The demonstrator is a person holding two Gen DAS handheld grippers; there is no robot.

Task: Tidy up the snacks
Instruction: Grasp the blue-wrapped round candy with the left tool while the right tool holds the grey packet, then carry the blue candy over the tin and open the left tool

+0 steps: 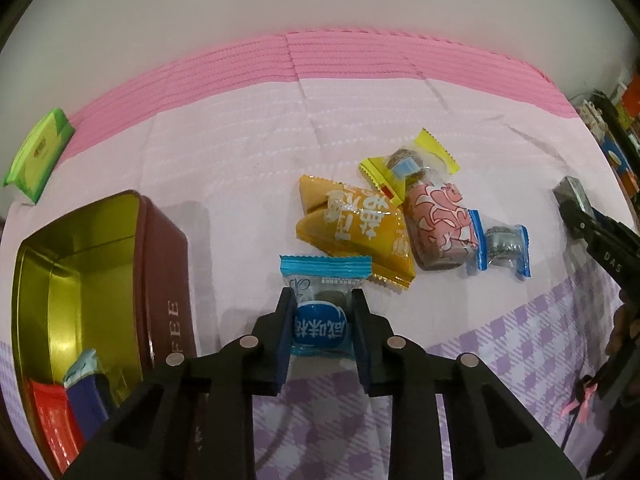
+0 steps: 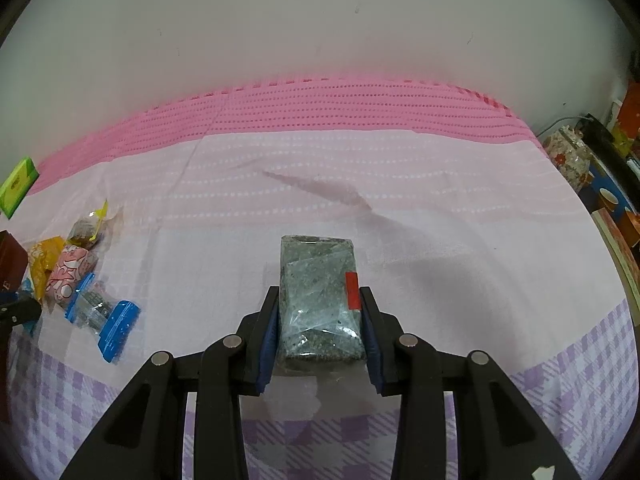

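Note:
My left gripper (image 1: 322, 300) is shut on a blue-ended clear candy packet (image 1: 320, 320), held just above the cloth beside an open gold-lined brown tin (image 1: 160, 280). The tin holds a red packet (image 1: 52, 420) and a dark blue one (image 1: 86, 400). A snack pile lies ahead: an orange packet (image 1: 356, 224), a pink patterned one (image 1: 440, 224), a yellow-ended one (image 1: 408, 164) and a blue-ended one (image 1: 504, 248). My right gripper (image 2: 320, 300) is shut on a grey speckled bar (image 2: 320, 300) in clear wrap with a red tab. The pile (image 2: 72, 272) lies far to its left.
A green packet (image 1: 38, 152) lies at the far left on the pink cloth, also in the right wrist view (image 2: 16, 186). The right gripper's arm (image 1: 600, 248) enters at the right edge. Boxes and clutter (image 2: 600, 184) stand past the cloth's right edge. A wall runs behind.

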